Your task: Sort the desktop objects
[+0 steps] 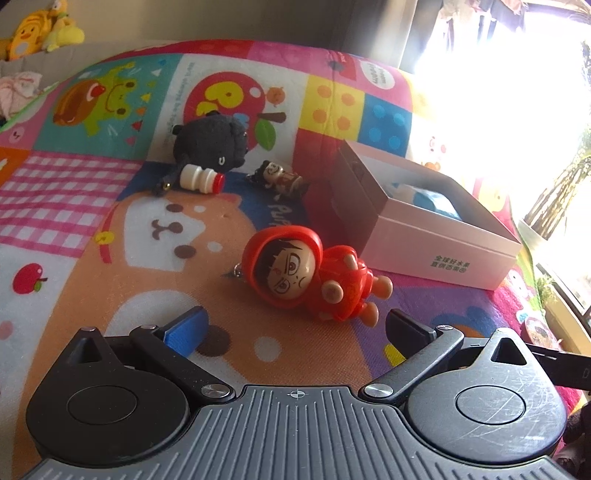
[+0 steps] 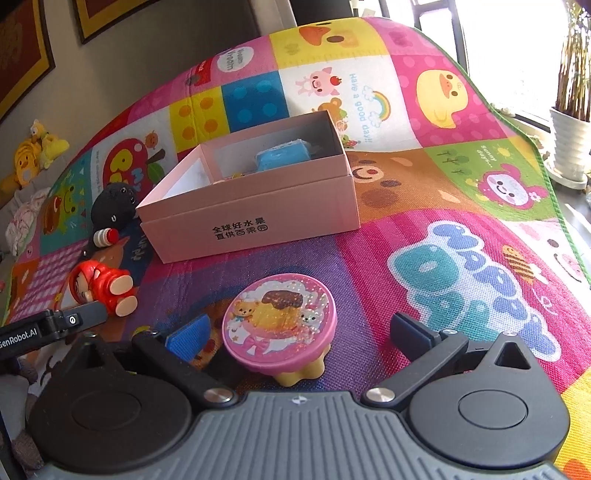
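1. Left tool (image 1: 295,328): jaws spread wide, nothing held. It hovers low over the play mat (image 1: 74,236), with the red hooded figurine (image 1: 314,273) just ahead of the fingertips and not touching them.
2. Right tool (image 2: 301,334): jaws also wide apart, empty. The pink round case (image 2: 279,321) with its yellow base sits between the fingers; I see no contact on either side, and the blue-padded finger (image 2: 188,334) is the closer one.
3. Red figurine lies on its side on the mat, head toward the left, feet toward the pink box (image 1: 424,229). The right wrist view shows it at the far left, beside the tip of the left tool.
4. Pink box: open top, lid off, printed text on its near wall. Inside is a blue item (image 2: 279,157); other contents too hidden to tell.
5. Beyond the figurine: black plush (image 1: 210,146) with a small white bottle with red cap (image 1: 201,179) touching its front, and a small dark figurine (image 1: 277,177) lying between the bottle and the box.
6. Far off the mat: yellow stuffed toys (image 1: 40,31) at top left; potted plant (image 2: 570,122) by the bright window.
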`<state>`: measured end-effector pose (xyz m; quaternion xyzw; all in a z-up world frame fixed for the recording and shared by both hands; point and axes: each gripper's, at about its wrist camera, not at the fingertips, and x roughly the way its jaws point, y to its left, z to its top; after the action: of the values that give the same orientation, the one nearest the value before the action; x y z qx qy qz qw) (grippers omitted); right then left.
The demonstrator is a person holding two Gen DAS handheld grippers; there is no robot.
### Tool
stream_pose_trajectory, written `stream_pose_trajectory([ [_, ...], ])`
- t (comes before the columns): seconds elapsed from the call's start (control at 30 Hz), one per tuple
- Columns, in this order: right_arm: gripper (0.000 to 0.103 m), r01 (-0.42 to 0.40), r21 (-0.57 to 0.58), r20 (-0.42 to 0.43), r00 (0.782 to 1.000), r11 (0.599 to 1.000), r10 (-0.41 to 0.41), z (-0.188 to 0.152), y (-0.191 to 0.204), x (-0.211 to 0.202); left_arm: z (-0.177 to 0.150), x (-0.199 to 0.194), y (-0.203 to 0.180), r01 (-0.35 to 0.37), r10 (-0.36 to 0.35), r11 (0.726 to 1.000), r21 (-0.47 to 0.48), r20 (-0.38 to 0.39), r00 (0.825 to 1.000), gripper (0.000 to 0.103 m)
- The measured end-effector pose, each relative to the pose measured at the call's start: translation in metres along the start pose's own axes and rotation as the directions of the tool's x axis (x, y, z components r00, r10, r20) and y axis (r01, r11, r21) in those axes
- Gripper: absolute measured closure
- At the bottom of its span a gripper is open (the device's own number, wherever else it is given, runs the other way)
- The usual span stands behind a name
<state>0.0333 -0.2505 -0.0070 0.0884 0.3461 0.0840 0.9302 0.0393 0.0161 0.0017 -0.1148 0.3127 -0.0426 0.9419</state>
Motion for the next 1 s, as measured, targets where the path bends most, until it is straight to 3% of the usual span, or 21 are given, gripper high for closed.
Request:
stream_pose_trajectory([
  [0.23,0.0,0.049,-0.141,-0.054,0.997,0.989,-0.057,0.0,0.016,0.007,0.001,0.007,-0.01,-0.051,0.053,0.996,0.069,-0.038,0.998,0.0],
  [0.37,0.0,-0.002,-0.155,-0.063,0.998,0.988,-0.008,-0.001,0.013,0.002,-0.001,0.017,-0.029,-0.127,0.148,0.97,0.209,-0.088,0.985,0.0],
  [0.5,0.0,-0.045,-0.153,-0.041,0.998,0.987,0.039,-0.002,0.013,-0.004,0.0,0.016,-0.028,-0.121,0.145,0.971,0.205,-0.103,0.984,0.0],
  [0.6,0.0,-0.027,-0.164,0.012,0.999,0.986,0.029,-0.004,0.015,-0.012,-0.002,0.01,-0.028,-0.085,0.109,0.975,0.207,-0.107,0.988,0.0],
  [0.73,0.0,-0.024,-0.17,0.047,0.998,0.985,0.032,-0.005,0.015,-0.018,0.006,0.008,-0.028,0.055,-0.03,0.985,0.163,-0.152,0.988,0.0],
  [0.83,0.0,-0.023,-0.218,0.048,0.998,0.976,0.034,-0.007,0.019,-0.023,0.008,0.007,-0.03,0.047,-0.023,0.986,0.159,-0.148,0.989,0.0],
  [0.9,0.0,-0.002,-0.291,0.06,0.998,0.957,0.02,-0.012,0.022,-0.03,0.005,-0.002,-0.036,0.065,-0.043,0.979,0.196,-0.113,0.993,0.0],
  [1.0,0.0,0.015,-0.325,0.086,0.996,0.945,0.014,-0.015,0.014,-0.048,-0.004,-0.023,-0.054,0.129,-0.116,0.943,0.306,-0.059,0.991,0.0],
])
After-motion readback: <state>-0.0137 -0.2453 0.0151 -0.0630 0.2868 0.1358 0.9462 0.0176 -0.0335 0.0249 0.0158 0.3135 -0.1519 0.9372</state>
